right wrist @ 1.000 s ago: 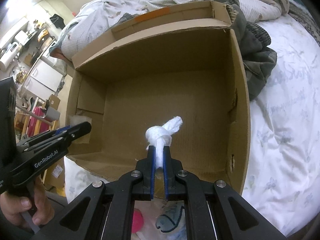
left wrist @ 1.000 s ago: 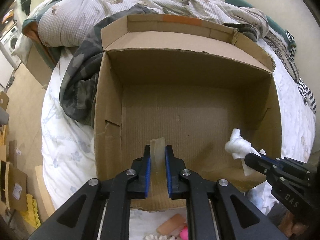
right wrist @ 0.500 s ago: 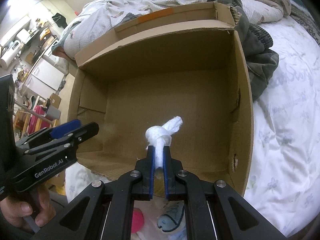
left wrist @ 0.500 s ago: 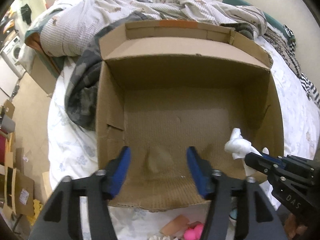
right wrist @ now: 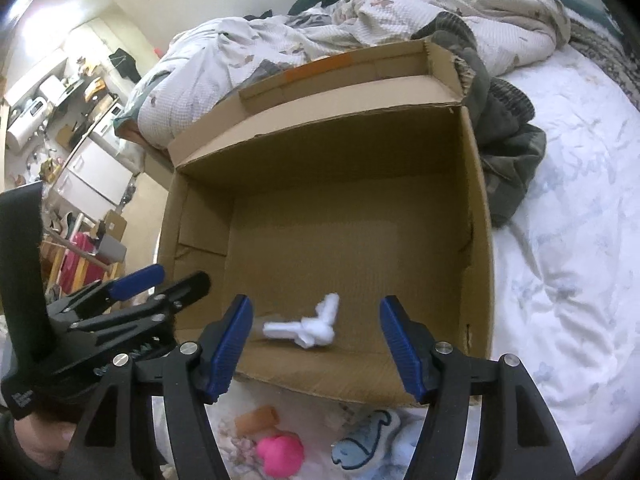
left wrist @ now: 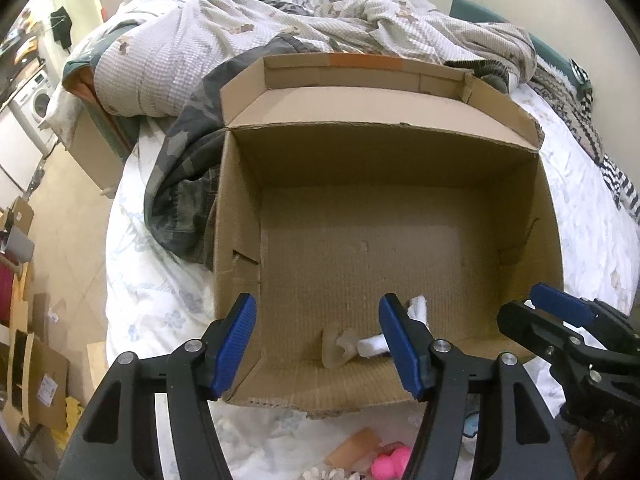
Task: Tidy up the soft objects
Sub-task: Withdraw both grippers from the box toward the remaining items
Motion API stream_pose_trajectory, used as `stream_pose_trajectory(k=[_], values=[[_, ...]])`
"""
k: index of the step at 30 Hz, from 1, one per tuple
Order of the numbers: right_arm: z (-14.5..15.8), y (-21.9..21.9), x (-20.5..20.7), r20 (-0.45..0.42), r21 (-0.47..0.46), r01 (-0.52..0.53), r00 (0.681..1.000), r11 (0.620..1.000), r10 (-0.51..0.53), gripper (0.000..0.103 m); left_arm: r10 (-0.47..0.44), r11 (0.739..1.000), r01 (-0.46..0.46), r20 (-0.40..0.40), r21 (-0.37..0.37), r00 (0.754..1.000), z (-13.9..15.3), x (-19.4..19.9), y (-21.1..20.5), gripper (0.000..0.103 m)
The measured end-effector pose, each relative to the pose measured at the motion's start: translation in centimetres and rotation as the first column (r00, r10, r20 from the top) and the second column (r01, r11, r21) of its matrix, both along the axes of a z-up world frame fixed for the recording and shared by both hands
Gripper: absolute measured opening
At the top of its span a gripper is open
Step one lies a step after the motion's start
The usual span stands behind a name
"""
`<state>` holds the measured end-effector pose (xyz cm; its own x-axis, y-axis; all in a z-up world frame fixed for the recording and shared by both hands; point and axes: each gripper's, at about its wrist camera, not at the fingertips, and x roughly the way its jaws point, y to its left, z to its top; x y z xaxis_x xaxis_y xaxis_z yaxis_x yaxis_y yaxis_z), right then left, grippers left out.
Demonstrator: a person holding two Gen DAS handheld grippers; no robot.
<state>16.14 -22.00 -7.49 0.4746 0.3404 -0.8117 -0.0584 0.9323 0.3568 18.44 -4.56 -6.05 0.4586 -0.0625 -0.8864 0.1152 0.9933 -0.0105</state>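
An open cardboard box [left wrist: 400,152] [right wrist: 476,220] sits on the bed. On its floor near the front wall lie a pale translucent soft piece [left wrist: 338,346] and a knotted white cloth [right wrist: 314,326], which also shows in the left wrist view [left wrist: 374,346]. My left gripper [left wrist: 318,344] is open and empty above the box's front edge; it shows in the right wrist view [right wrist: 160,282]. My right gripper [right wrist: 316,344] is open and empty over the white cloth; it shows in the left wrist view [left wrist: 536,312].
In front of the box on the white sheet lie a pink soft toy [right wrist: 280,454], a tan cylinder [right wrist: 256,418] and a blue whale plush [right wrist: 366,442]. A camouflage garment [left wrist: 180,184] and rumpled duvet [left wrist: 192,52] flank the box. The floor at the left holds cardboard [left wrist: 36,376].
Both grippers opened. The left dropped the pale piece first, then the right dropped the white cloth; both now lie on the box floor. Both grippers pulled back a little.
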Motion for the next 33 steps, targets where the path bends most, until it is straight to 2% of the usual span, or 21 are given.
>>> stream_pose_trajectory(k=[7, 20, 24, 28, 33], values=[[0.4, -0.3, -1.1, -0.002, -0.011, 0.005, 1.0, 1.0, -0.005, 0.069, 0.018, 1.0, -0.018, 0.023, 0.001, 1.0, 1.0, -1.4, 1.3, 0.061], [1.3, -1.2, -5.0, -0.002, -0.014, -0.003, 1.0, 1.0, 0.003, 0.069, 0.086, 0.996, -0.086, 0.005, -0.039, 0.996, 1.5, -5.1, 4.3, 0.061], [0.8, -1.5, -6.2, -0.022, -0.019, -0.015, 1.0, 1.0, 0.014, 0.069, 0.092, 0.996, -0.092, 0.007, -0.009, 0.996, 1.1, -6.6, 5.1, 0.061], [0.2, -1.8, -7.2, -0.058, 0.0, -0.016, 0.998, 1.0, 0.016, 0.069, 0.121, 0.993, -0.121, -0.027, -0.011, 0.992, 0.4, -7.4, 6.5, 0.061], [-1.2, -2.0, -7.3, -0.132, -0.016, 0.017, 0.991, 1.0, -0.019, 0.069, 0.123, 0.992, -0.123, -0.112, 0.009, 0.986, -1.7, -7.4, 6.5, 0.061]])
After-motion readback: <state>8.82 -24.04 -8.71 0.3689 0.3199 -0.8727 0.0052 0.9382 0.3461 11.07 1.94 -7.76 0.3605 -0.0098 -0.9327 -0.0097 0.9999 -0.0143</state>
